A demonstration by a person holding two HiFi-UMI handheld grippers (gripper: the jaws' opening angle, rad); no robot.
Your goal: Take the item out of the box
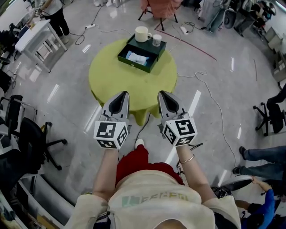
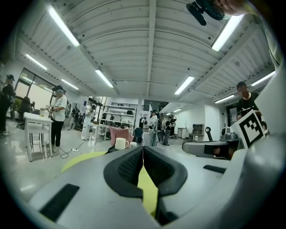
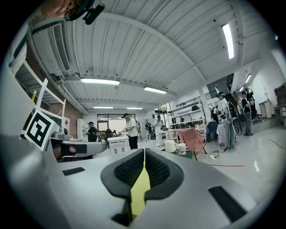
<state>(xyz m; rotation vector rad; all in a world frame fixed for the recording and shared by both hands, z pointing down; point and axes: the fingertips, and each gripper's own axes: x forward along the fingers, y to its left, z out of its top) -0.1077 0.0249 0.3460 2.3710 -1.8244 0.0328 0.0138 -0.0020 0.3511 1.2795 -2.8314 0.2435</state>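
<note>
A dark green open box [image 1: 141, 55] sits at the far side of a round yellow-green table [image 1: 116, 82]; a white-and-pale-blue item [image 1: 136, 58] lies inside it. My left gripper [image 1: 121, 95] and right gripper [image 1: 162, 95] hover side by side at the table's near edge, well short of the box. Both are shut with nothing between the jaws. In the left gripper view my left gripper [image 2: 143, 151] points level across the table. The right gripper view shows my right gripper [image 3: 144, 153] closed too, with the table's yellow seen through the slit.
A white mug [image 1: 142, 34] and a small cup [image 1: 157, 40] stand just beyond the box. Cables trail over the grey floor around the table. A white desk [image 1: 33, 38] with a person stands far left, office chairs [image 1: 31, 141] at left and right, a pink chair [image 1: 161, 8] behind.
</note>
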